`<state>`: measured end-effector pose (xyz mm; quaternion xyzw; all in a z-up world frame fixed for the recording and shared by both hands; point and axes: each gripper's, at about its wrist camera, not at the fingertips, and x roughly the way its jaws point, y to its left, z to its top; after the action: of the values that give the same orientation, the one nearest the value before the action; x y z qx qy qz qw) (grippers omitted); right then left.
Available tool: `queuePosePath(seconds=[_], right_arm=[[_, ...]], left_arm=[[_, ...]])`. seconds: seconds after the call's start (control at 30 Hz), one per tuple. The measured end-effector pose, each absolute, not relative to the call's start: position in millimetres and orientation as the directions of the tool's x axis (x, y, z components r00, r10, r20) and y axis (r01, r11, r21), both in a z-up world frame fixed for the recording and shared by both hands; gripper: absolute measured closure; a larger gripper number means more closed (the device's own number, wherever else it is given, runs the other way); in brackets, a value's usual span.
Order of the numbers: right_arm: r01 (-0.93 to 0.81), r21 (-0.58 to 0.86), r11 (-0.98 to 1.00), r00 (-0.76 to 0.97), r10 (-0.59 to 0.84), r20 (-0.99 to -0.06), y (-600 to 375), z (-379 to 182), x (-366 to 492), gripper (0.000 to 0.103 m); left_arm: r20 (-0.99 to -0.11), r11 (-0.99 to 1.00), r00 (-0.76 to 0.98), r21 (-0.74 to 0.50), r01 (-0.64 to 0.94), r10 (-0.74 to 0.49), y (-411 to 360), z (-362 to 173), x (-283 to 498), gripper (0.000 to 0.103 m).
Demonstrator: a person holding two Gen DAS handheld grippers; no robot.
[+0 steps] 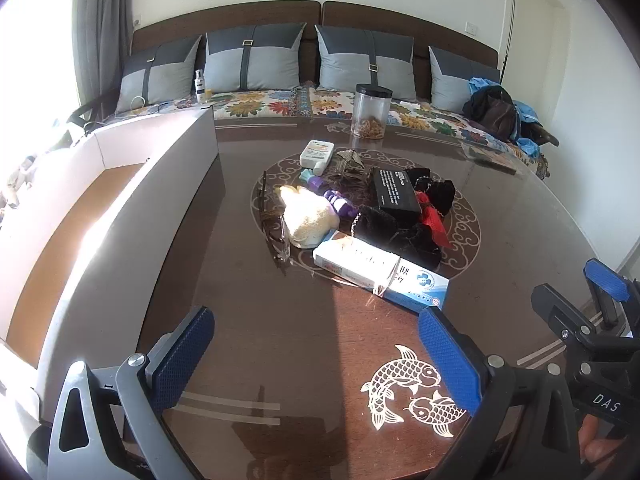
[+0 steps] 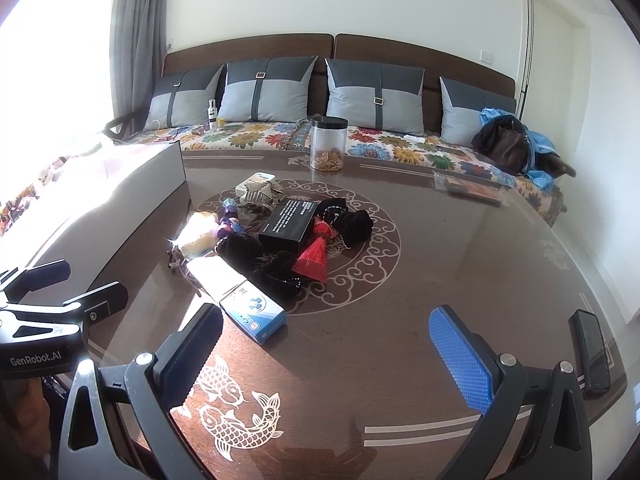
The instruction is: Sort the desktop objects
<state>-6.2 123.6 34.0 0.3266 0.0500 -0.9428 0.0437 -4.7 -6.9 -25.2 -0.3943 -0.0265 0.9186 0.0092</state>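
Right wrist view: "GenRobot.AI" marks the left claw (image 2: 76,284) at nine o'clock — both claws gape wide, empty. Right claw (image 2: 328,356) faces one blue-white box (image 2: 240,300) at eleven; its print seems illegible.

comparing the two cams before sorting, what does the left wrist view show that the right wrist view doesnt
Only the left wrist view shows the box's brown inside and the glasses clearly, left of the pile.

Only the right wrist view shows the phone at the table's right edge.

Both show the jar, the black box, the red tassel, the blue-white carton, and both claws open: left claw, right claw.
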Motion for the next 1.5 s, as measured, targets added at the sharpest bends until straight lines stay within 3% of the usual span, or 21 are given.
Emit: queuePosePath(seconds=[0.27, 0.5, 0.8, 1.1, 1.5], right_arm=[[0.177, -0.073, -0.982, -0.717, -0.078, -0.692, 117.1, -8.8, -11.8, 0.000], [0.201, -0.068, -0.977, -0.685, -0.091, -0.723, 113.0, -30.4, -24.2, 0.000], [0.256, -0.039, -0.966, -0.536, -0.108, -0.837, 97.5, -78.9, -86.5, 0.000], [0.248, -0.013, -0.969, -0.563, -0.133, -0.816, 98.9, -84.5, -142.1, 0.000], [0.253, -0.013, -0.967, -0.563, -0.136, -0.815, 97.0, -83.8, -150.3, 0.000]], left_arm=[[-0.807, -1.000, -0.591, -0.020, 0.012, 0.009, -16.7, -84.0, -21.0, 0.000], [-0.831, -0.999, -0.556, -0.031, 0.010, 0.020, -14.9, -101.6, -39.4, 0.000], [-0.849, -1.000, -0.529, 0.002, -0.011, 0.004, -8.2, -118.9, -100.7, 0.000], [-0.818, -0.997, -0.573, -0.003, -0.083, 0.050, 0.9, -119.3, -167.6, 0.000], [-0.817, -0.997, -0.574, -0.003, -0.081, 0.049, 0.5, -119.2, -169.8, 0.000]])
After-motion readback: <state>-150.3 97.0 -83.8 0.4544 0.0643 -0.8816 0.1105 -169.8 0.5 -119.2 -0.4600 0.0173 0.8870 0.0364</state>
